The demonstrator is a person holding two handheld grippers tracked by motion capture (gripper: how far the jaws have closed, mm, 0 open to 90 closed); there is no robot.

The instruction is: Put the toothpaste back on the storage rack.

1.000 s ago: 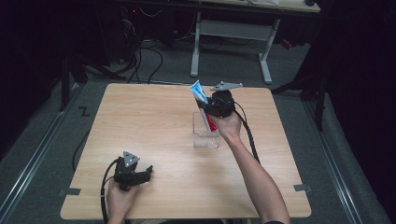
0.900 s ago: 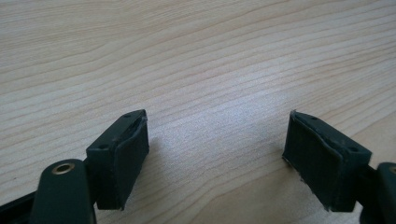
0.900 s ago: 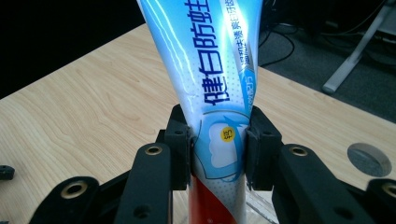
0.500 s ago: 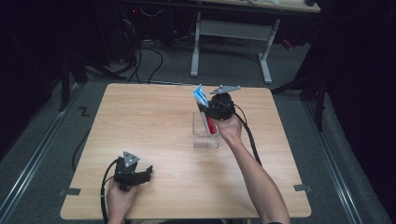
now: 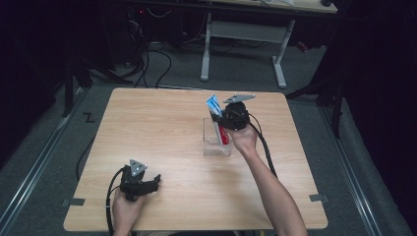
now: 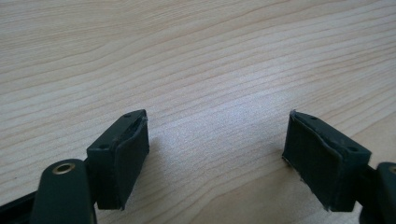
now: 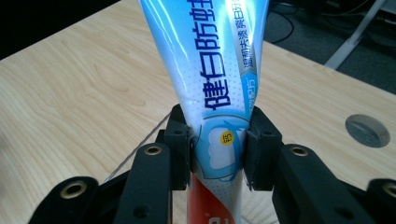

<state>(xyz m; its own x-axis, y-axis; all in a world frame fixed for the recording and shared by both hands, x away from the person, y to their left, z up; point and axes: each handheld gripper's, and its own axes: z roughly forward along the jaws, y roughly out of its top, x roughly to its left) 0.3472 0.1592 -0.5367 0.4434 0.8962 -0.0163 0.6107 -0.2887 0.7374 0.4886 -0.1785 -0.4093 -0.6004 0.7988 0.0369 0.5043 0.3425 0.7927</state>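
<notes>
Pale wood-grain laminate worktop (image 5: 162,132), square with rounded corners. Clear rectangular plastic box (image 5: 212,146) sits right of centre. Right gripper (image 7: 217,154) jaws clamped on a glossy blue-white toothpaste tube (image 7: 212,70) (red lower end), held just above the box. Left gripper (image 6: 217,158) at near-left edge, jaws wide apart, rubbery black pads over bare wood.

high view: fixed above near edge, facing forward and down over whole wooden table (image 5: 162,128) | left gripper view: low, close to tabletop, looking along own open jaws | right gripper view: very close on toothpaste tube (image 7: 210,70), facing far table edge | shared: tabletop, tube
</notes>
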